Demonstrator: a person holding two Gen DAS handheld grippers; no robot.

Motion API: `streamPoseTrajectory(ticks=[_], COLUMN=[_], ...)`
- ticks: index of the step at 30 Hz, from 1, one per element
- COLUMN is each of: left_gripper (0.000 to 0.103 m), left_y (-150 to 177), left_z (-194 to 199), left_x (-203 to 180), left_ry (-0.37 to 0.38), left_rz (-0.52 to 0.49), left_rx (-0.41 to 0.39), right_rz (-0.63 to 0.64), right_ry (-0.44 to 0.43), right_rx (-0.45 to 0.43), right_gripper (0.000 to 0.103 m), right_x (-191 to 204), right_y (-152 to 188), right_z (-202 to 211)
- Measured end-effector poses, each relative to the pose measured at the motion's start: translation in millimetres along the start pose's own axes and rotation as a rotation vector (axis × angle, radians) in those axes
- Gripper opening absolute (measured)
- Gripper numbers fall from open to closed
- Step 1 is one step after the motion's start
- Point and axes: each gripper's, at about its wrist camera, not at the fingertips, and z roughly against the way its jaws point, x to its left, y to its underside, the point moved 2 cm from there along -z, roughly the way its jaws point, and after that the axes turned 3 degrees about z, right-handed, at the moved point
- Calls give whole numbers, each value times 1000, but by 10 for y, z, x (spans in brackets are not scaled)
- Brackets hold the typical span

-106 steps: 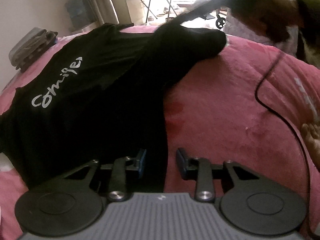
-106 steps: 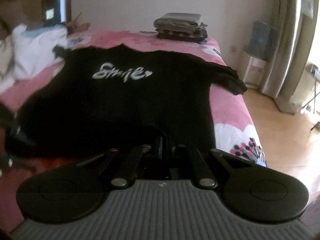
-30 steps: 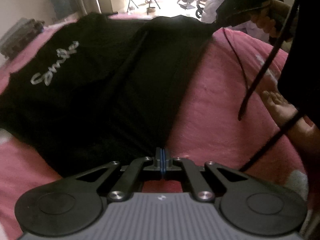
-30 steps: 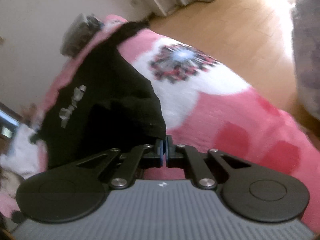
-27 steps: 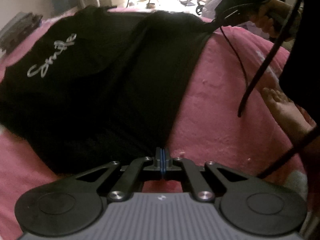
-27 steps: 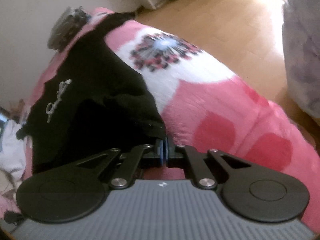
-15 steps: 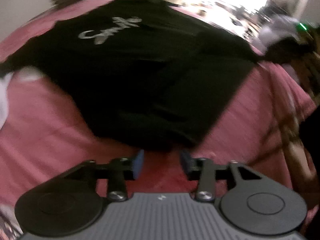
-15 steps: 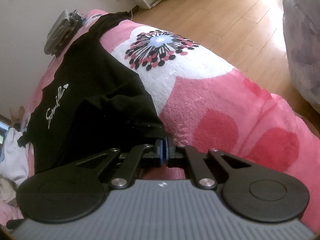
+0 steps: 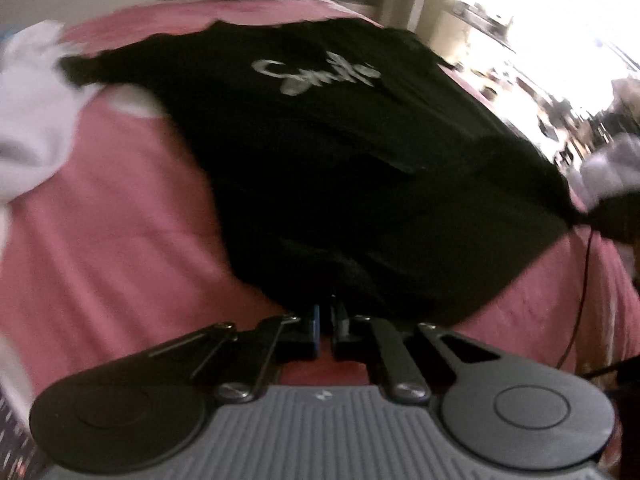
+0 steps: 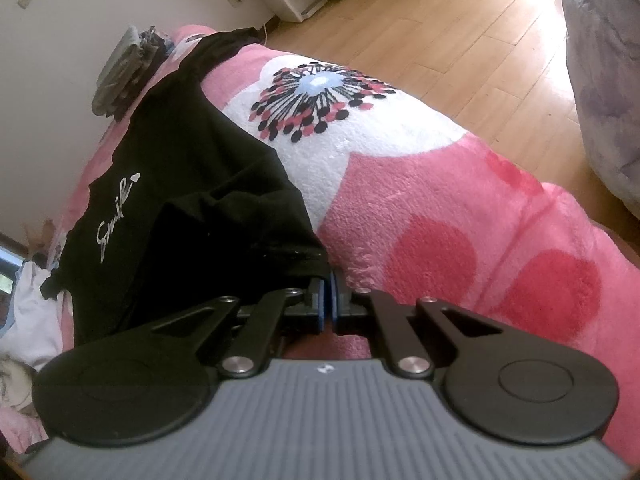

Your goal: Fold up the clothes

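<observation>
A black T-shirt (image 9: 360, 168) with silver "Smile" lettering lies spread on a pink blanket (image 9: 120, 220), its lower part folded over itself. In the left wrist view my left gripper (image 9: 328, 318) sits at the shirt's near edge. Its jaws are closing, with the black hem pinched between the blue pads. In the right wrist view my right gripper (image 10: 327, 288) is shut on a bunched corner of the T-shirt (image 10: 192, 184), low over the blanket (image 10: 460, 220). The cloth under that corner is hidden.
A stack of folded clothes (image 10: 124, 68) sits at the bed's far end by the wall. White garments (image 9: 28, 120) lie left of the shirt. The bed edge drops to a wooden floor (image 10: 460, 20). A thin cable (image 9: 584, 280) crosses the blanket at right.
My left gripper opened, rolled and swung round to the shirt's near hem, then closed on it. The right gripper stayed shut on its corner and held still.
</observation>
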Motion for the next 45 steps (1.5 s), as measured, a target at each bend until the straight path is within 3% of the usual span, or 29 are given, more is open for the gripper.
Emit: streamPoseTrajectory(ticks=[5,18,27,33,40,45], left_gripper=[4,3,1,2,14,17], left_y=[83,334,547,552,505,295], left_z=[228,266,86,102,182,343], left_x=[187,29,173,199,297,348], left_ry=[-35,-146,-200,-187,-229,-241], left_rz=[98,-116,-147,-152,-123,-90], left_rx=[47,61,111,119,128,41], right_rz=[4,134,153,124,71,317], right_ry=[-2,65,99,38,66,72], right_rx=[-5,-8,13,12,-44,-123], right_gripper=[0,1,1,3,6,8], right_x=[-5,239,187,78,-142,170], right_y=[4,33,122,127,112,112], right_z=[6,226,143,196,465,636])
